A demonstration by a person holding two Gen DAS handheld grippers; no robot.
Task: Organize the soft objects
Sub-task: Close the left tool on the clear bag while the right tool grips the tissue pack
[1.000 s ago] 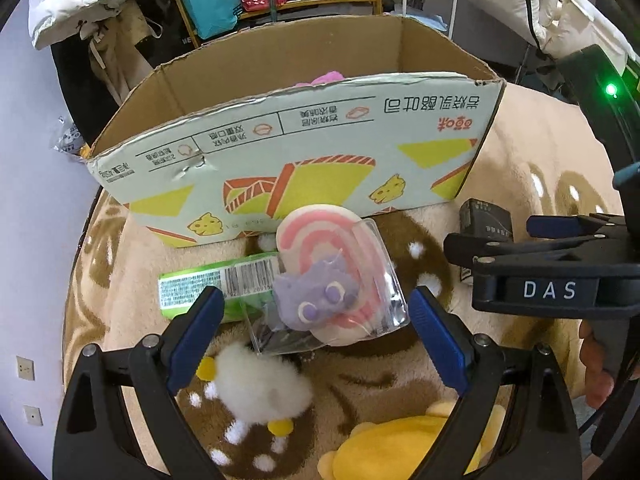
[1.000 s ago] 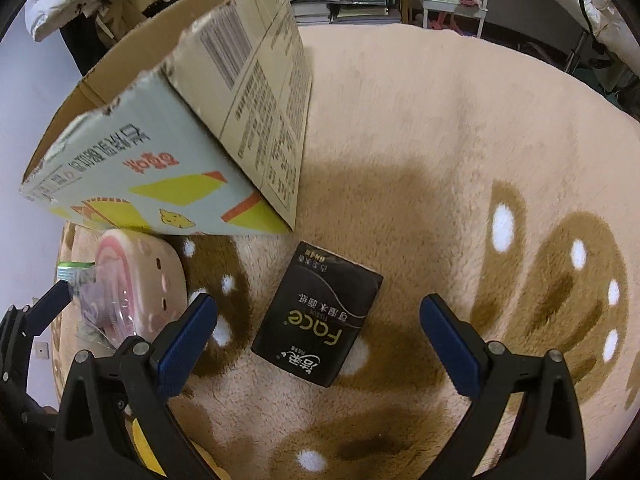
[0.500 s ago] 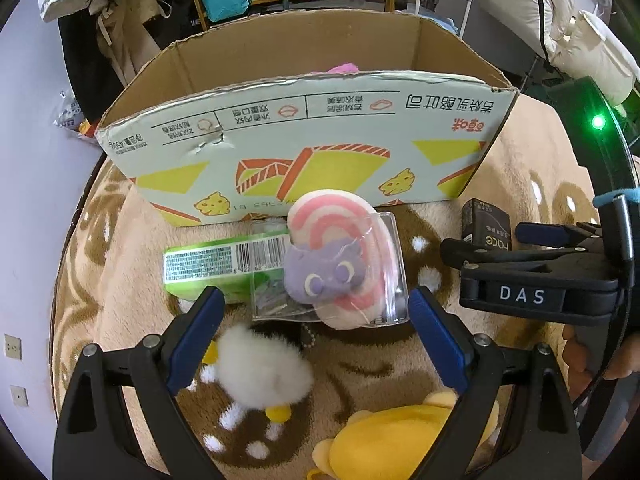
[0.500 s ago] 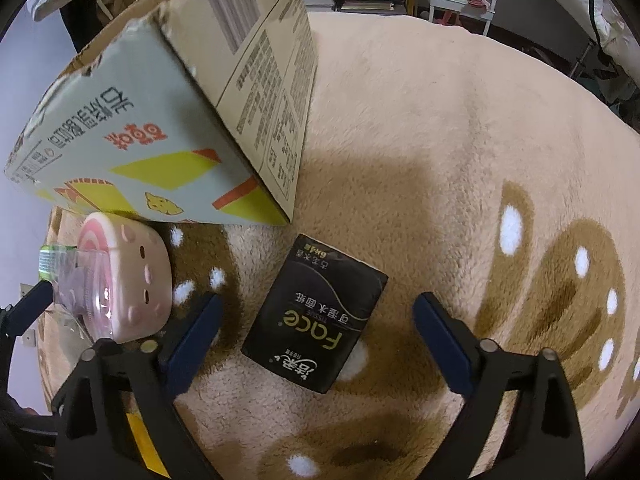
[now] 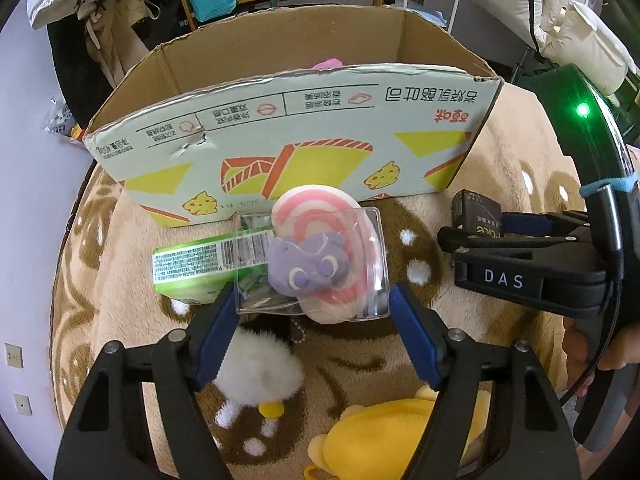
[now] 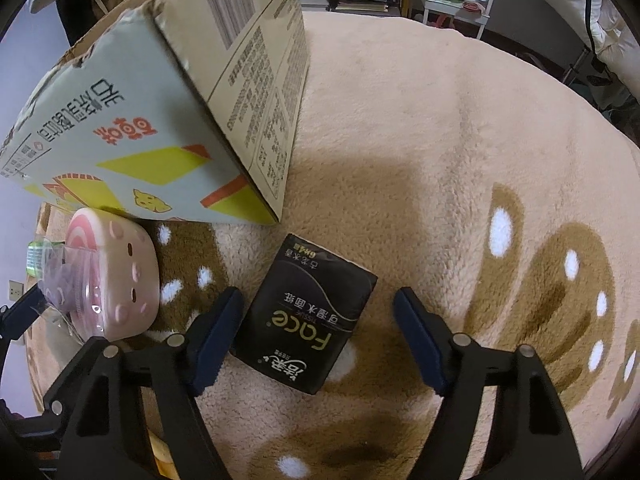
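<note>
A pink swirl plush with a purple plush in a clear bag on top lies on the tan blanket before the open cardboard box. My left gripper is open, its blue fingers on either side of the bag's near edge. A green tissue pack lies left of it. My right gripper is open around a black tissue pack; it also shows in the left wrist view. The pink plush also shows in the right wrist view.
A white fluffy toy and a yellow plush lie near my left gripper. Something pink sits inside the box. Shelves, bags and bedding stand behind the blanket.
Both grippers have moved forward. The left fingers now flank the bagged plush and the right fingers flank the black tissue pack.
</note>
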